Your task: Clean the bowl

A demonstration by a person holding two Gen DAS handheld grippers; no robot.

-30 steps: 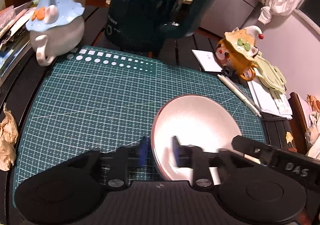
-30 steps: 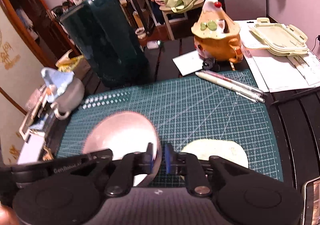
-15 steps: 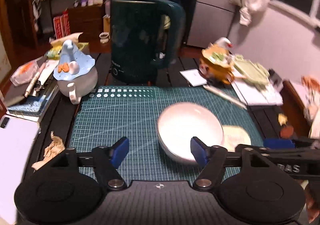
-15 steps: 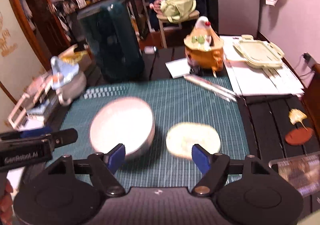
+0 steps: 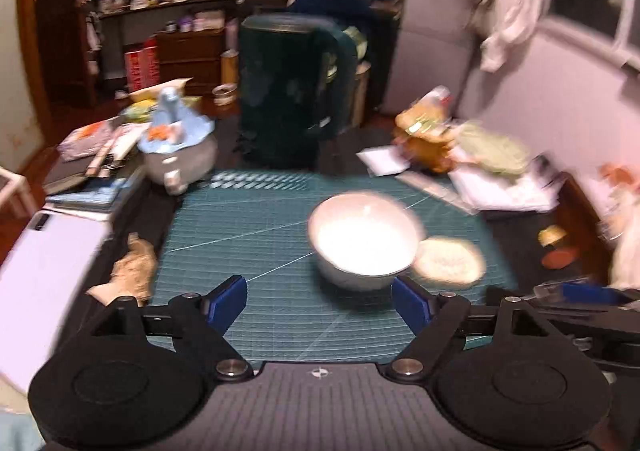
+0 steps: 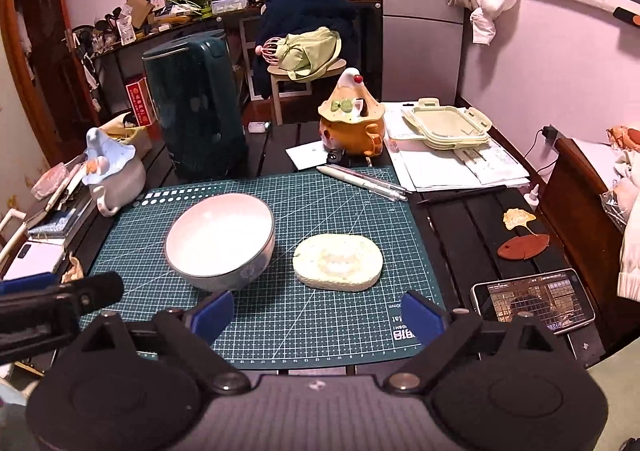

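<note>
Both grippers nearest, jaws opening, nothing between them: left gripper (image 5: pixel 320 301), right gripper (image 6: pixel 316 311). Beyond, bowl (image 6: pixel 220 237) sits upright on the mat (image 6: pixel 344 195), centre-left. Sponge (image 6: pixel 338 261) lies flat at its 3 o'clock, just apart. Bowl's inside looks white, no dirt visible. Judged: wiping finished or nearly so; nothing held.

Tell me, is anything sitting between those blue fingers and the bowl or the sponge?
Nothing visible. In the right wrist view only bare green mat lies between the right gripper and the bowl or the sponge. The left gripper also faces the bowl across bare mat. Both grippers' fingers are opening, nothing between them.
</note>
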